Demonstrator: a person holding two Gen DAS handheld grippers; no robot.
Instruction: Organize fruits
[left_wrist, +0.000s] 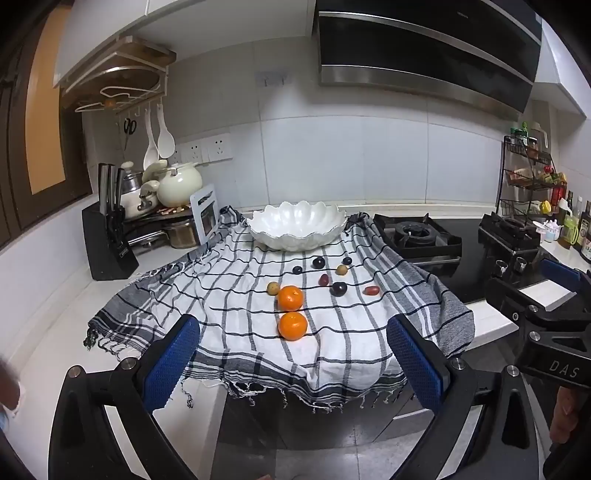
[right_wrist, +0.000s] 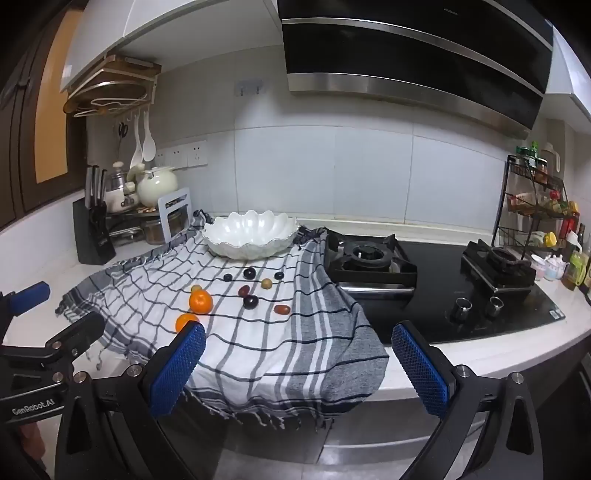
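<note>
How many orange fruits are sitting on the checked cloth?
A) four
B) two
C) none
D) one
B, because two round oranges lie on the checked cloth, one just behind the other, in front of the empty white bowl.

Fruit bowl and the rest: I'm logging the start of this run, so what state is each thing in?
White scalloped ceramic bowl: upright, empty.
Near orange mandarin: loose on cloth.
Far orange mandarin: loose on cloth.
Small dark and brown fruits: scattered on cloth.
Grey-and-white checked cloth: spread, draped over counter edge.
Left gripper: open, empty.
Right gripper: open, empty.
Black gas burner: unlit.
</note>
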